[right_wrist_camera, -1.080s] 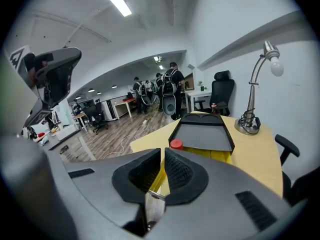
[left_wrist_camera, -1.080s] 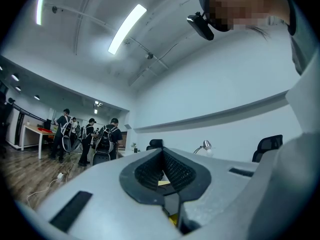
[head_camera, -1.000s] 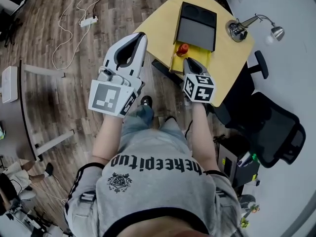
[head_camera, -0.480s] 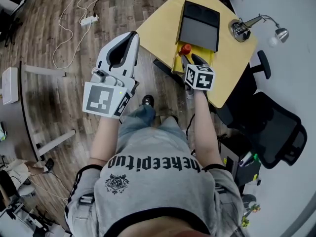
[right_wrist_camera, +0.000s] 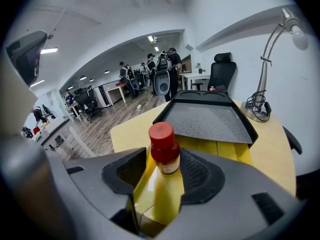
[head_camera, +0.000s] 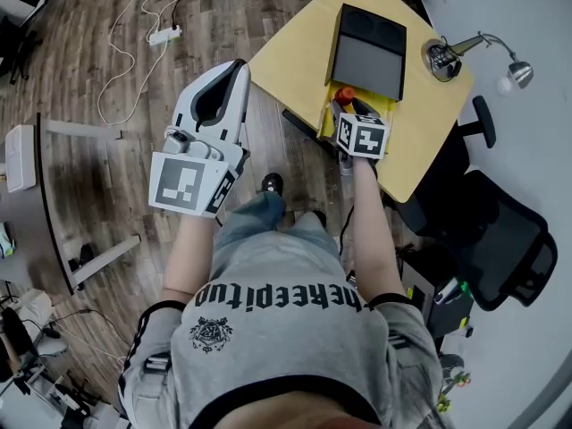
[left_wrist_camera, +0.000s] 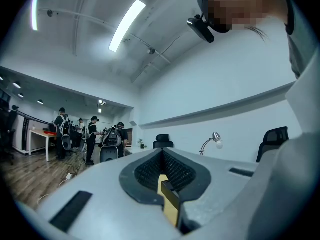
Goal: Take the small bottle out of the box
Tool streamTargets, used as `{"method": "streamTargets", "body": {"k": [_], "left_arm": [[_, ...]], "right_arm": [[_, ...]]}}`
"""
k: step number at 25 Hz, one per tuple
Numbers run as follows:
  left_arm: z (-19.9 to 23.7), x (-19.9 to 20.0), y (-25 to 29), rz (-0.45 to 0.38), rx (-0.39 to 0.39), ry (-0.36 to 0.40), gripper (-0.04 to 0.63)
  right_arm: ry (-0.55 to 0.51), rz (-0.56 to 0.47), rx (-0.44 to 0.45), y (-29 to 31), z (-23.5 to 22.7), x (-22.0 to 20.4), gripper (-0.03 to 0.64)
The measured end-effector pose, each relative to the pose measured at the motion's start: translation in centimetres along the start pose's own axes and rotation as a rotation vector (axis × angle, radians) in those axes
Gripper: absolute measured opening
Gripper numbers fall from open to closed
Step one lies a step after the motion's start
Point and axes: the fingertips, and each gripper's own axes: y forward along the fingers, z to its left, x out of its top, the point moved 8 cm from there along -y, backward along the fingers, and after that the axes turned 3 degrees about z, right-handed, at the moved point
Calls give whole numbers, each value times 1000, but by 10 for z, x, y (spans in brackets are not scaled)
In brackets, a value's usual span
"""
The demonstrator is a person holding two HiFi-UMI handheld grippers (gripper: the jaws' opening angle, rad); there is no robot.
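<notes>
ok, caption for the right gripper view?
Right gripper, jaws just opened, nothing gripped, straddling the bottle in the box; tray behind.

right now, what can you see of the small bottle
The small bottle has a red cap, a dark reddish body and a pale label band. It stands upright in the yellow box, between the jaws of the right gripper, which have just been opening and stand apart; no pad clearly presses it.

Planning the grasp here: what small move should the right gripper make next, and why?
Probably close the right gripper on the bottle. Its jaws have just been opening and now stand apart, with the red-capped bottle upright between them, inside the yellow box.
</notes>
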Motion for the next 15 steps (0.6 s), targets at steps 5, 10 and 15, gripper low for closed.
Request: {"method": "streamTargets", "body": {"k": [5, 10, 15], "left_arm": [[9, -6, 4, 13, 5, -6, 3], [19, -10, 8, 25, 3, -10, 3], [24, -12, 14, 27, -10, -15, 3]], "right_arm": [[4, 17, -23, 13, -2, 0, 187], [6, 10, -31, 21, -1, 2, 187], [5, -11, -50, 21, -1, 2, 199]]}}
